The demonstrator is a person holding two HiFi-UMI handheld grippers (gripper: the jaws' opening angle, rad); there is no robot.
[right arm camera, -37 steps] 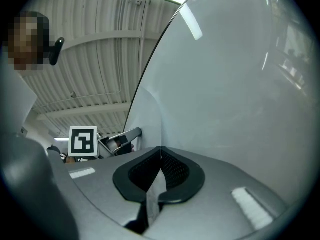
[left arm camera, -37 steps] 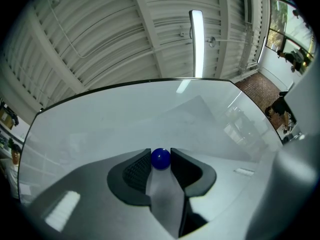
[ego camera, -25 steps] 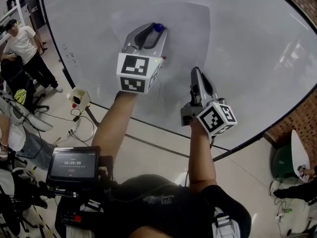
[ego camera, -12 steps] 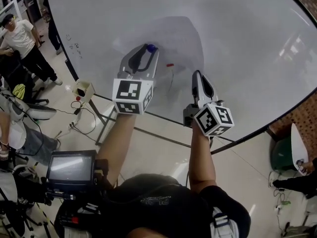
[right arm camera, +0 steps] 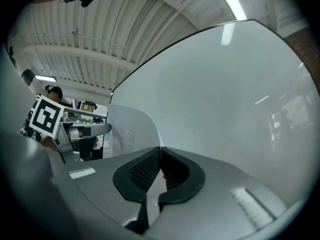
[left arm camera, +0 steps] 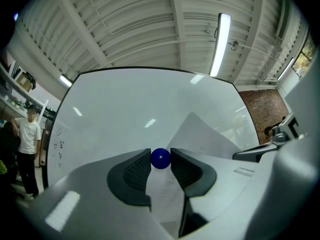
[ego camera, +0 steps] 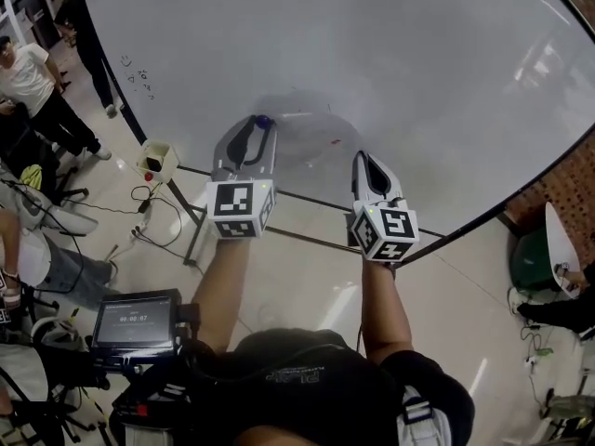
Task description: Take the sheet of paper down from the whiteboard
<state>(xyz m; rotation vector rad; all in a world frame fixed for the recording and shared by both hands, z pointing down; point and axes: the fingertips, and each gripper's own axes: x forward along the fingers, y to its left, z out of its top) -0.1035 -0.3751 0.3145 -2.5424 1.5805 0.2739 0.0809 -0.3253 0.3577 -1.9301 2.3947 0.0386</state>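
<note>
Left gripper is clamping a blue magnet. Right gripper is pinching shut on the edge of the sheet of paper. Paper is hanging curled between both grippers, low in front of the whiteboard, apparently free of it. Take-down step is looking nearly done. Next move likely needs carrying the paper clear and parking the magnet.

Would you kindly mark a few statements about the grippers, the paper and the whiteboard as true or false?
1. The left gripper clamps a blue ball. True.
2. The right gripper stands wide open. False: it is shut on the edge of the sheet of paper.
3. The sheet lies flat on the whiteboard. False: it curves between the two grippers.
4. A person stands to the left of the whiteboard in the head view. True.
</note>
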